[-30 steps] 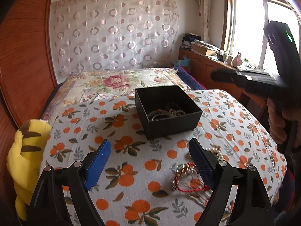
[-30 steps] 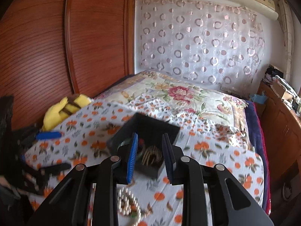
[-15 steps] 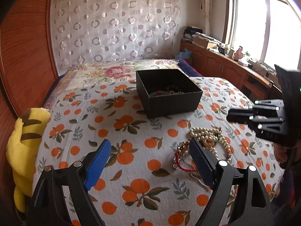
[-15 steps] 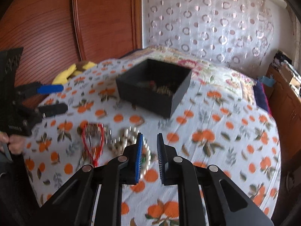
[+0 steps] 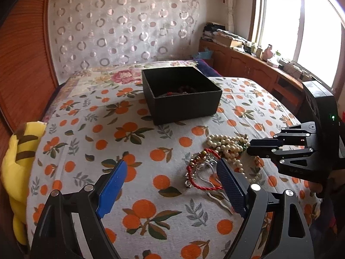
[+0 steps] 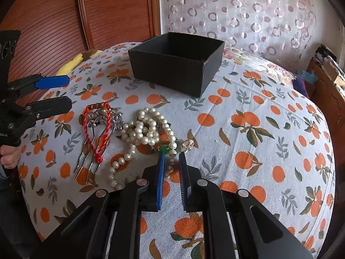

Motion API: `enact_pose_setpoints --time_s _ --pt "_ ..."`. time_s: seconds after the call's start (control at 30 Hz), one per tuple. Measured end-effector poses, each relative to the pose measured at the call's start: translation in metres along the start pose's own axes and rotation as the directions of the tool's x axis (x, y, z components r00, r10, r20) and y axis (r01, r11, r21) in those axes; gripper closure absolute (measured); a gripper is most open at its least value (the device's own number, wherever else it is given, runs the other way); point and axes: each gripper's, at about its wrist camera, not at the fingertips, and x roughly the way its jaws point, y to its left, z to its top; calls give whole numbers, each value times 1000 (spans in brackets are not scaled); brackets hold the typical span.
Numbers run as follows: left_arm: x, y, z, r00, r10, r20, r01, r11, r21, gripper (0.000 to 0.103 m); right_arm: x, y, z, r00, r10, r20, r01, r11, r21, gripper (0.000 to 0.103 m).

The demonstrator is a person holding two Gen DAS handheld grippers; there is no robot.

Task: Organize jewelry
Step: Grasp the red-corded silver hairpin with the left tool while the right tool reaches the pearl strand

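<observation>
A black open box (image 5: 182, 93) (image 6: 176, 61) with jewelry inside stands on the orange-print cloth (image 5: 151, 151). In front of it lies a heap: a pearl necklace (image 6: 146, 129) (image 5: 226, 144), a red cord bracelet (image 6: 98, 129) (image 5: 202, 172), a silver hair comb (image 6: 90, 159) and a green-stone flower piece (image 6: 172, 149). My right gripper (image 6: 171, 157) is low at the heap, jaws narrowly apart, pearls between the tips. My left gripper (image 5: 170, 168) is wide open and empty, just left of the red bracelet.
A yellow plush toy (image 5: 17, 151) lies at the cloth's left edge. A wooden wardrobe (image 6: 86, 10) stands on the left, and a wooden sideboard (image 5: 258, 71) with clutter runs under the window. A floral bedspread (image 5: 120, 75) lies behind the box.
My right gripper came down from above the box to the pearl heap and its jaws narrowed. My left gripper moved forward and lower toward the jewelry, still open.
</observation>
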Motion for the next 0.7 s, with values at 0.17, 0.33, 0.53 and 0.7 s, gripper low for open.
enact_pose_setpoints --time_s 0.17,0.33,0.53,0.7 --pt "10 -4 4 999 -42 -25 42 999 7 39 0 3 -3 1000 -21 18 21 1000 -14 88" --pt "29 -5 10 994 -84 -71 85 996 2 48 -1 -2 -3 1000 8 20 -8 1000 13 89" --pt "45 -7 15 989 -109 -103 109 994 -11 51 0 -6 -3 1000 22 22 -23 999 34 91" --pt "52 -13 17 987 -106 -117 109 994 19 63 0 -4 -3 1000 6 22 -7 1000 21 91"
